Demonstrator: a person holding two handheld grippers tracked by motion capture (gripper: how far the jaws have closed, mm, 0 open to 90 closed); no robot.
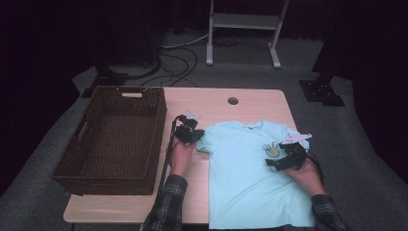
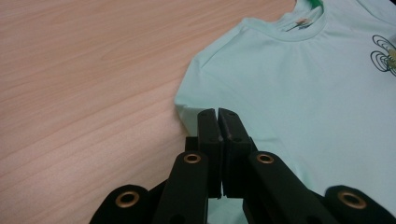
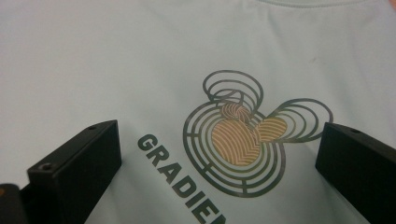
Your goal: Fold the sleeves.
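A mint-green T-shirt (image 1: pixel 245 183) lies flat, front up, on the right half of the wooden table (image 1: pixel 192 98). My left gripper (image 1: pixel 191 135) is at the shirt's left sleeve (image 2: pixel 205 79), its jaws shut tight together over the sleeve's hem; I see no cloth between the pads. The jaws hide the sleeve's lower corner. My right gripper (image 1: pixel 281 161) hovers over the chest with its jaws wide open, one on each side of the round line print (image 3: pixel 243 140) and the dark lettering below it. Nothing is between its fingers (image 3: pixel 79 163).
A dark woven basket (image 1: pixel 110 180) with nothing in it stands on the left part of the table, close to my left hand. A cable hole (image 1: pixel 233 101) sits near the far edge. Beyond the table are cables and a white metal stand (image 1: pixel 243 21) on the floor.
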